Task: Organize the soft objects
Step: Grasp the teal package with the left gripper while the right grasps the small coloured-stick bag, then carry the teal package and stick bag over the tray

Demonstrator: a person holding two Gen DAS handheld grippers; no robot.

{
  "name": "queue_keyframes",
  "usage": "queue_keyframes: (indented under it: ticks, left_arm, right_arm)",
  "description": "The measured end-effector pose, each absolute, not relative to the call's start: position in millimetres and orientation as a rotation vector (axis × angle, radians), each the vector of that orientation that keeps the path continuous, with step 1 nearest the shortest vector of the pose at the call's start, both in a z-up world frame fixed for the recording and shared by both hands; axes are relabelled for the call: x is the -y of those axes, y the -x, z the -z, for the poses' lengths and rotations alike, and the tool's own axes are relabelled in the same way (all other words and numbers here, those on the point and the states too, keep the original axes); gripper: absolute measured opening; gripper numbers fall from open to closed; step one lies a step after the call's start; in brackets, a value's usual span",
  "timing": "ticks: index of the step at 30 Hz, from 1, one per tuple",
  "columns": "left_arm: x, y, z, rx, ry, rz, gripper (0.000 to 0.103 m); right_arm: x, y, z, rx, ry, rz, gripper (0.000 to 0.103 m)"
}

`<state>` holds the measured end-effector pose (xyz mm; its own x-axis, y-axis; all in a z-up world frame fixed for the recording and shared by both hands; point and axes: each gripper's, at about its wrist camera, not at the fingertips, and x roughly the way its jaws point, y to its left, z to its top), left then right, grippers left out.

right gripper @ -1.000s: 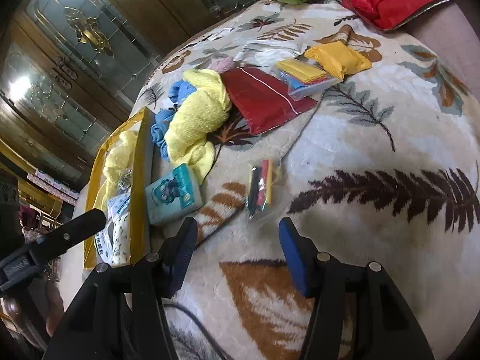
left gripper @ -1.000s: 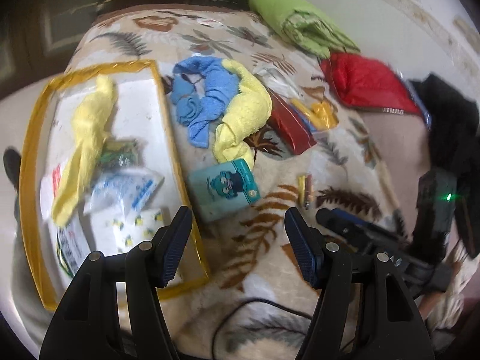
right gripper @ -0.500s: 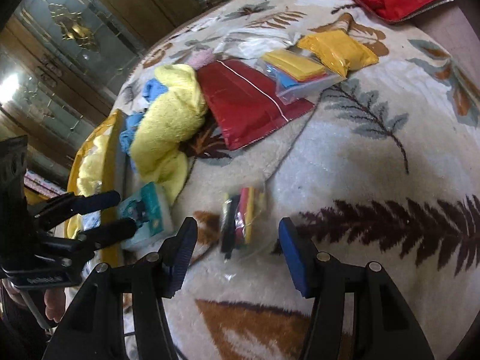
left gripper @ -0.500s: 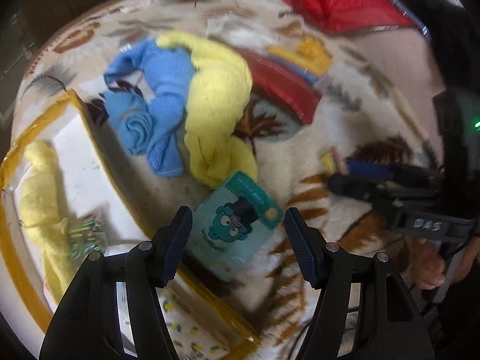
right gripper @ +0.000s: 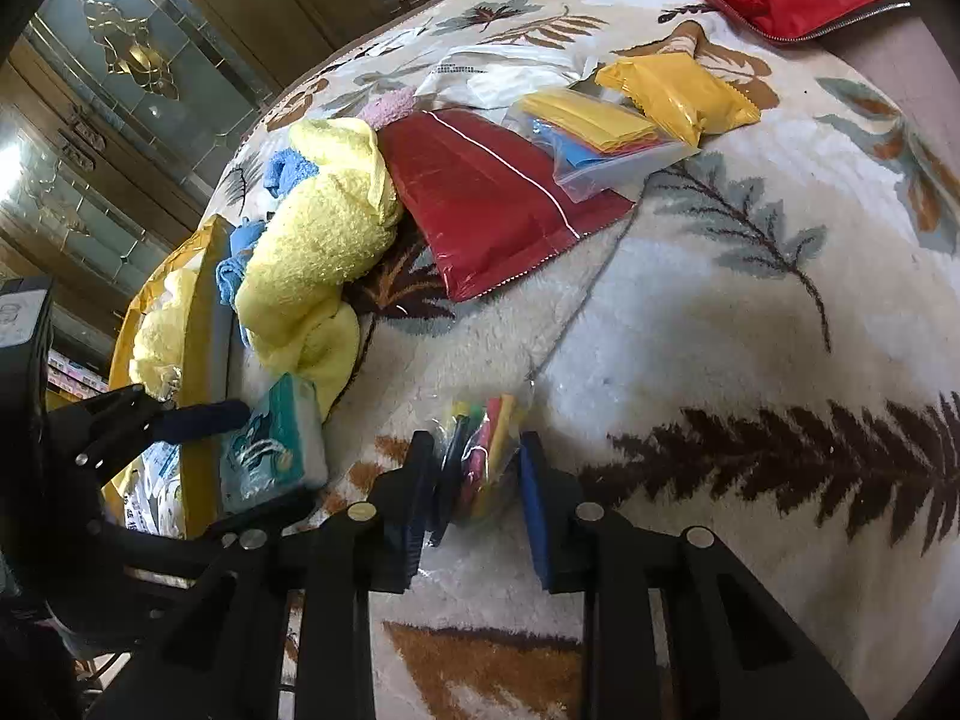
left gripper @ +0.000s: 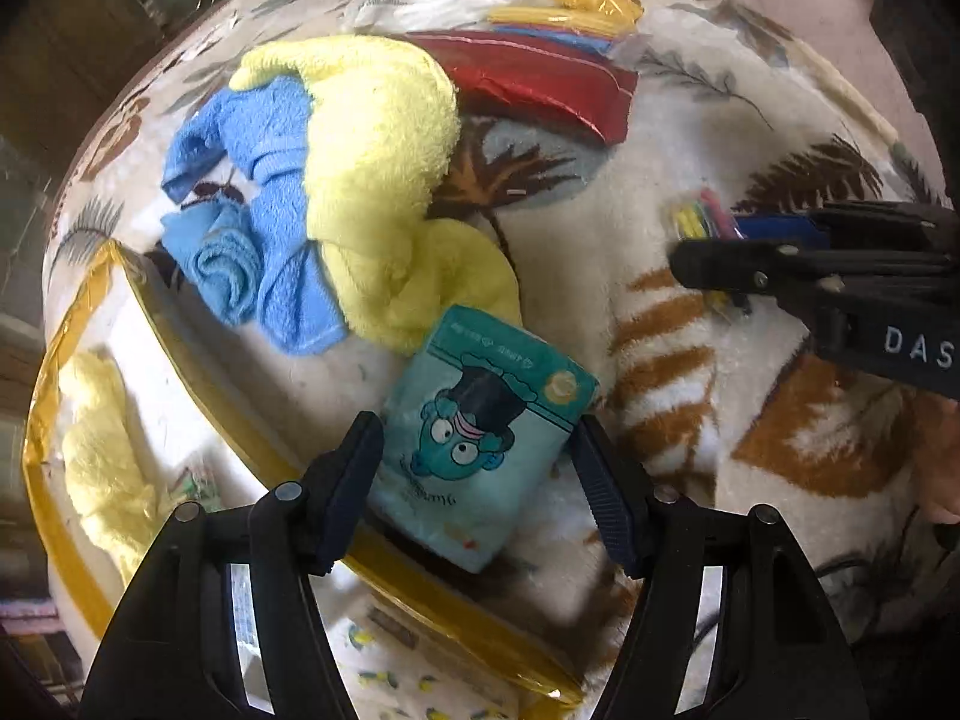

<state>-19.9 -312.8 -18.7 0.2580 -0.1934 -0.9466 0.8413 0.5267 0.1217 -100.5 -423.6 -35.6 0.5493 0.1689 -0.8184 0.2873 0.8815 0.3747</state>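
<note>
A: What is lying on the fleece blanket (right gripper: 750, 312), biggest first?

B: The leaf-patterned plush blanket is carrying everything. A clear zip bag with yellow trim (left gripper: 180, 354) is sitting at its left edge. Beside it a fluffy yellow towel (left gripper: 384, 180) is lying twisted against a blue towel (left gripper: 264, 222), with a glossy red foil pouch (right gripper: 492, 204) further toward the far edge.

A: And the left gripper (left gripper: 480, 474)?

B: Its fingers are spread, standing on either side of the teal tissue pack (left gripper: 480, 432), a soft rectangular packet with a cartoon face. The pack is sitting between the fingers, just beside the zip bag's trim; whether they are touching it I cannot tell.

A: The right gripper (right gripper: 474, 504)?

B: Its fingers are partly parted, flanking a small clear packet of coloured strips (right gripper: 486, 450), crinkly plastic, near the blanket's middle.
</note>
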Motion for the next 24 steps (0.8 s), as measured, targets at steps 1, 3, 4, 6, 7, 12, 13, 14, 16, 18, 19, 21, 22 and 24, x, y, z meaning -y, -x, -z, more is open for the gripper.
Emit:
queue_keyframes:
  ticks: [1, 3, 4, 6, 7, 12, 13, 14, 16, 18, 19, 21, 22, 24]
  left_arm:
    - [313, 19, 18, -1.087, -0.713, 0.79, 0.066]
    - [309, 17, 16, -1.092, -0.663, 0.783, 0.065]
    - [305, 17, 13, -1.098, -0.624, 0.784, 0.062]
    - [297, 15, 6, -1.124, -0.553, 0.802, 0.05]
    - [294, 14, 2, -1.136, -0.512, 0.802, 0.049]
    - [276, 8, -13, -1.194, -0.252, 0.815, 0.044]
    - [272, 8, -15, -1.202, -0.202, 0.822, 0.044]
    - [274, 10, -16, -1.206, -0.174, 0.823, 0.042]
    - [270, 17, -19, -1.204, -0.137, 0.81, 0.04]
    - [264, 25, -26, -1.2, -0.085, 0.805, 0.04]
    - [257, 30, -31, -1.191, -0.049, 0.804, 0.04]
    - [244, 39, -40, -1.174, 0.011, 0.8, 0.04]
    - [235, 45, -49, -1.152, 0.051, 0.795, 0.04]
    - [222, 51, -61, -1.123, 0.095, 0.785, 0.04]
  right_arm:
    - [423, 101, 35, -0.999, -0.501, 0.078, 0.02]
    - [424, 104, 34, -0.993, -0.506, 0.075, 0.019]
    - [424, 106, 33, -0.989, -0.509, 0.074, 0.019]
    - [425, 109, 30, -0.984, -0.515, 0.073, 0.019]
    - [426, 109, 29, -0.98, -0.52, 0.071, 0.019]
    - [426, 114, 19, -0.95, -0.532, 0.057, 0.019]
    - [425, 116, 16, -0.942, -0.531, 0.049, 0.019]
    - [424, 118, 14, -0.936, -0.527, 0.043, 0.019]
    - [420, 120, 8, -0.926, -0.519, 0.039, 0.019]
    - [417, 122, 3, -0.919, -0.52, 0.023, 0.019]
    - [415, 122, 0, -0.914, -0.518, 0.016, 0.019]
    - [409, 123, -6, -0.905, -0.507, -0.002, 0.019]
    - [405, 124, -8, -0.903, -0.504, -0.014, 0.019]
    - [395, 124, -13, -0.899, -0.499, -0.042, 0.019]
